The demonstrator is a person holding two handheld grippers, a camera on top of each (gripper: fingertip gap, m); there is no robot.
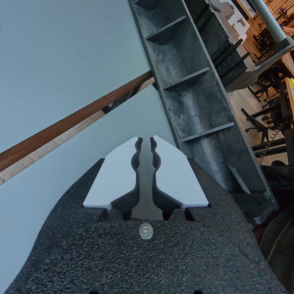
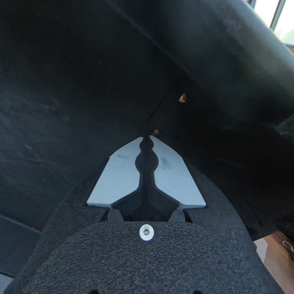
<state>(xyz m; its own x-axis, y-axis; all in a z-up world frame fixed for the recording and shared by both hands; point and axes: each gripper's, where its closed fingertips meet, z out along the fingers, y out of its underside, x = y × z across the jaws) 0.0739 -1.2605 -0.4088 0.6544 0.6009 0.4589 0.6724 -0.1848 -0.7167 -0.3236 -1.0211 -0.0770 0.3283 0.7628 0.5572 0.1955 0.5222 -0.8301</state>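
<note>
Nearby, one dark ribbed rack [image 1: 195, 101], left gripper [image 1: 146, 140] jaws slightly parted, empty

No writing, label, brand, number or sign can be read in either view. In the left wrist view a small bright yellow patch [image 1: 291, 81] at the far right edge could be a sticker or tag, but it is too small and cut off to show any marks. The white stepped cut-out panel [image 1: 235, 20] near the top right has angular openings, not letters that can be made out.
</note>
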